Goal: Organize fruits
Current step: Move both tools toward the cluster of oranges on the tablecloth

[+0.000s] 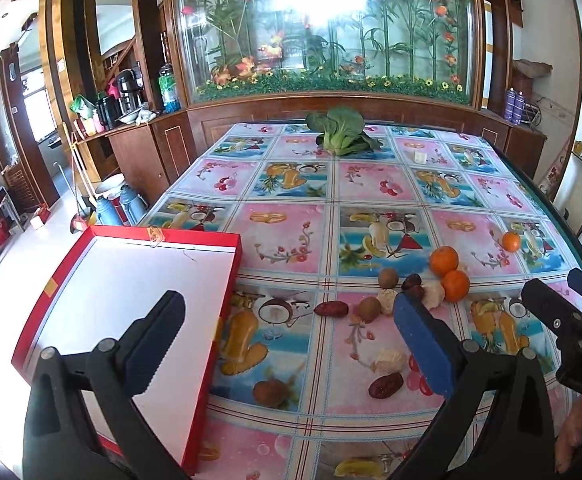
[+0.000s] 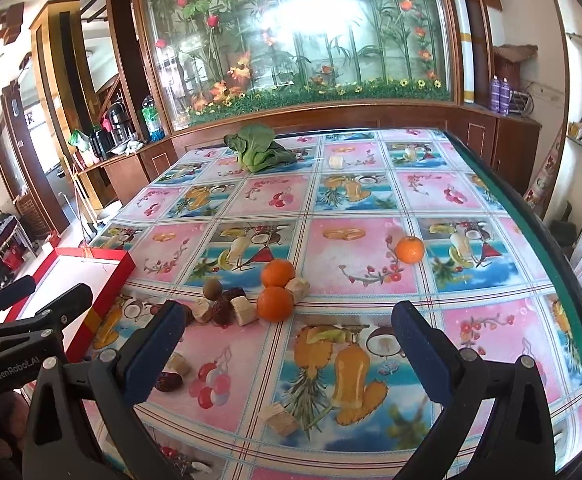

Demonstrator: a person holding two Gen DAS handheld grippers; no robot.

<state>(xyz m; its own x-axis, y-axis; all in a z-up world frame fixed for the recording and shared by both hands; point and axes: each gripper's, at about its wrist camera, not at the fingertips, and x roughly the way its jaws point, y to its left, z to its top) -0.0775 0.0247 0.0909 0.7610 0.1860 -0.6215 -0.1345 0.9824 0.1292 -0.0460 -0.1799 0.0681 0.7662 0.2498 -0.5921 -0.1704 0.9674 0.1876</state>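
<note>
Three oranges lie on the fruit-print table (image 1: 291, 184): a touching pair (image 1: 444, 260) (image 1: 455, 285) and a lone one (image 1: 511, 241). Around the pair are brown kiwis (image 1: 388, 278), red dates (image 1: 331, 309) and pale chunks (image 1: 389, 360). A red tray (image 1: 203, 236) with a bare white floor sits at the table's left edge. My left gripper (image 1: 291, 332) hangs open, one finger over the tray, the other near the fruit cluster. My right gripper (image 2: 291, 334) is open above the cloth, just short of the nearer orange (image 2: 275, 303). Neither holds anything.
A bok choy (image 1: 341, 132) and a small pale piece (image 2: 336, 162) lie at the far end of the table, near a wooden cabinet with a glass flower display. The table's green right edge (image 2: 531, 216) runs close by. A loose chunk (image 2: 281, 418) lies near the front.
</note>
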